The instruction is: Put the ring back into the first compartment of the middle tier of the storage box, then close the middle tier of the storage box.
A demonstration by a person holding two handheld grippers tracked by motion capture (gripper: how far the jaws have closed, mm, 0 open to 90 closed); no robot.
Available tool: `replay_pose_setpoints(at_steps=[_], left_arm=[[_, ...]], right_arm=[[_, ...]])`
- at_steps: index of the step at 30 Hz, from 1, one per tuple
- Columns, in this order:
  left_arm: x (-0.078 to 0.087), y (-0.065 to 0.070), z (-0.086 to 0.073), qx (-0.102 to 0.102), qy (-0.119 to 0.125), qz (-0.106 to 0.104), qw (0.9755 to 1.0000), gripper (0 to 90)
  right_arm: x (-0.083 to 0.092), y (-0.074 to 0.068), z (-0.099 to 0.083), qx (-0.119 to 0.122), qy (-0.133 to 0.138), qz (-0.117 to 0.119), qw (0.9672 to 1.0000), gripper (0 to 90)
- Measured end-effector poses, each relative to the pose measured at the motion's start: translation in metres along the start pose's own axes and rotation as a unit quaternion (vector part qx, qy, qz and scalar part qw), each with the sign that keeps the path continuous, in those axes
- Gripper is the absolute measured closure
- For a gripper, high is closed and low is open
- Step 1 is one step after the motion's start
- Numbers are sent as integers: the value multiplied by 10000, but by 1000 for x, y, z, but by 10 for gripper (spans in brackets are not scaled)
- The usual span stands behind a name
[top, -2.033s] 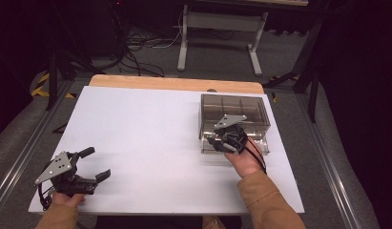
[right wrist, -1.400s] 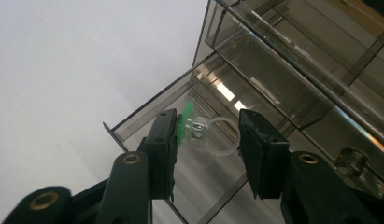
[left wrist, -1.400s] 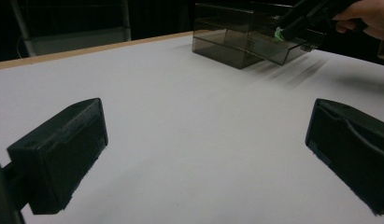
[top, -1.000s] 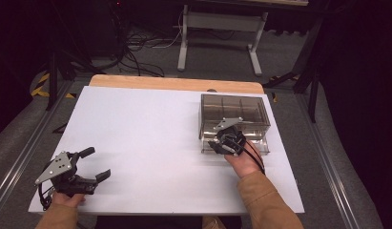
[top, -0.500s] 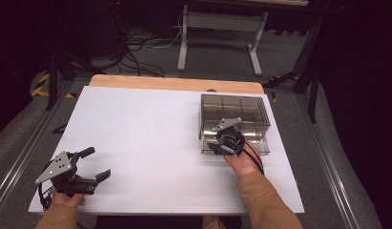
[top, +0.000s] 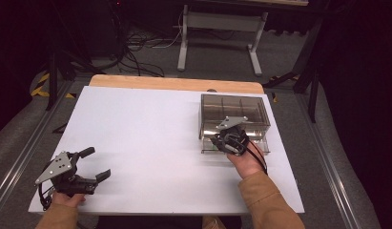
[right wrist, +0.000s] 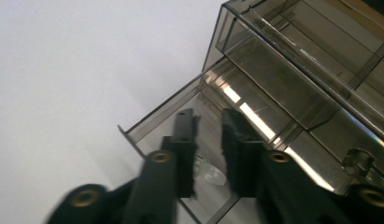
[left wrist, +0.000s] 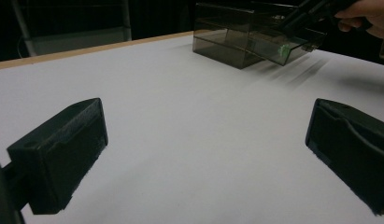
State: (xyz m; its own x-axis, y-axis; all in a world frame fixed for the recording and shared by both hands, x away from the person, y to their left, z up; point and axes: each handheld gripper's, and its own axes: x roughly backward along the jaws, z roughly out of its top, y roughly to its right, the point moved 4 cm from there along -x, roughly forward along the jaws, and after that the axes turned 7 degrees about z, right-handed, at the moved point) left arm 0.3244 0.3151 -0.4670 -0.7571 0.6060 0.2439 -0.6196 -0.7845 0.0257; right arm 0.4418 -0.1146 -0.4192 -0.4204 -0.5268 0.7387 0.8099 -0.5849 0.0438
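A smoked clear drawer box (top: 234, 110) stands at the right of the white table, with its lower drawer (top: 258, 146) pulled out. My right gripper (top: 219, 141) reaches down into that drawer (right wrist: 158, 120). Its jaws have just been closing and stand narrow (right wrist: 207, 122). A small clear piece (right wrist: 211, 174) fills the gap between the pads, which press on it. My left gripper (top: 99, 163) rests at the near left corner, open with nothing between its jaws (left wrist: 206, 158). The left gripper view shows the box (left wrist: 236, 37) far off, with the right hand at it.
The white table top (top: 146, 129) has a wooden strip along its far edge (top: 174, 83). Beyond it are a desk frame (top: 217, 28) and cables on the floor. A metal rail (top: 12, 167) runs along the left side.
The right gripper has shifted slightly at the open drawer. The left gripper has stayed where it was.
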Motion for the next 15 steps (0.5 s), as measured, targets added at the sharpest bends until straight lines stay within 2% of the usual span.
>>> replay_pose_setpoints(at_steps=[2, 3, 11, 15], left_arm=[[0, 0, 0, 11, 1, -1, 10000, 2], [0, 0, 0, 12, 2, -1, 10000, 1], [0, 0, 0, 16, -12, -3, 10000, 2], [0, 0, 0, 6, -3, 0, 10000, 2]], right_arm=[[4, -1, 1, 15, 21, 60, 10000, 882], [6, -2, 1, 27, 30, 88, 10000, 900], [20, -6, -2, 162, 7, 368, 9992, 900], [25, -5, -8, 208, -44, 409, 9989, 900]])
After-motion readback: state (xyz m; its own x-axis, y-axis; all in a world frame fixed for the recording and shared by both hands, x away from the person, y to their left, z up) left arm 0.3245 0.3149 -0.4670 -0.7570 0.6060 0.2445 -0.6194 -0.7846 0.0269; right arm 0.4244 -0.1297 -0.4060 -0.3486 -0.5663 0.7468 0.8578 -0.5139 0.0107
